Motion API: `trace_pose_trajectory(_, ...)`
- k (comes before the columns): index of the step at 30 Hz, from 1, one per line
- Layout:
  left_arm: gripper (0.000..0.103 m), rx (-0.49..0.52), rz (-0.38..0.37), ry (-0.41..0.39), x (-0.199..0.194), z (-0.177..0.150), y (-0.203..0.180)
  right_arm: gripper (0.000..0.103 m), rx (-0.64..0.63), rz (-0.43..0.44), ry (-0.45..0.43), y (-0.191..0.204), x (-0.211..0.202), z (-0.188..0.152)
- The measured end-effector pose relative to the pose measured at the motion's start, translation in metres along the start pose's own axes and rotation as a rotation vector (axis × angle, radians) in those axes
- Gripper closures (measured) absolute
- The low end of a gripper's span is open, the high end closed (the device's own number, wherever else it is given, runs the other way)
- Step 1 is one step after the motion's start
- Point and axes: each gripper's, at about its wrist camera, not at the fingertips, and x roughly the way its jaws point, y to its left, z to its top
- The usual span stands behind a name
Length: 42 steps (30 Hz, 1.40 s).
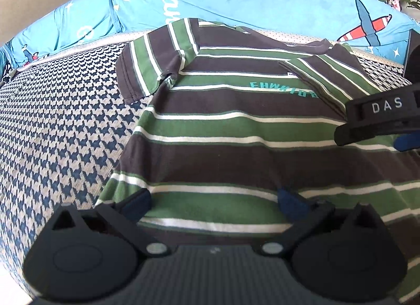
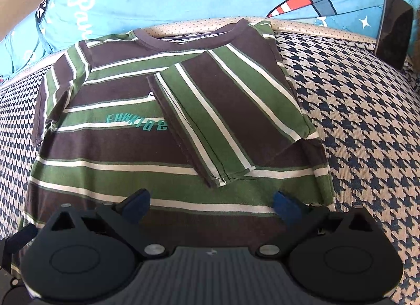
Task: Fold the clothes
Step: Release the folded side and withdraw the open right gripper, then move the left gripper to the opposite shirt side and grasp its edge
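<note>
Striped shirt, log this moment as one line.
striped shirt flat on houndstooth surface | right sleeve folded in | left sleeve out | both jaws open, empty

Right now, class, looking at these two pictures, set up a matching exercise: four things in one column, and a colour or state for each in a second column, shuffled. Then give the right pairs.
Column one:
1. striped T-shirt
2. right sleeve
3. left sleeve
4. left tool

Column two:
A. still spread out to the side
B. fingers apart, holding nothing
C. folded in over the chest
D. lying flat on the houndstooth cover

Pairs: 1-D, 2-C, 3-A, 4-B
</note>
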Motion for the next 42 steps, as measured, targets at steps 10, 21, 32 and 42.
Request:
trace_pose_trajectory(10,0.000,-0.007,0.009,0.024,-0.024,-0.024,0.005,0.000,-0.069,-0.033,-0.008,0.010,0.001,-0.007)
trace_pose_trajectory(21,0.000,0.016,0.003,0.043,-0.043,-0.050,0.008,0.000,-0.077,-0.037,-0.006,0.008,-0.003,-0.011)
trace_pose_trajectory(32,0.000,0.013,0.016,0.048,-0.057,-0.069,0.008,0.000,-0.033,-0.030,-0.003,-0.001,-0.012,-0.014)
trace_pose_trajectory(42,0.000,0.008,0.017,0.085,-0.067,-0.077,0.008,0.000,0.076,-0.012,-0.012,-0.019,-0.025,-0.011)
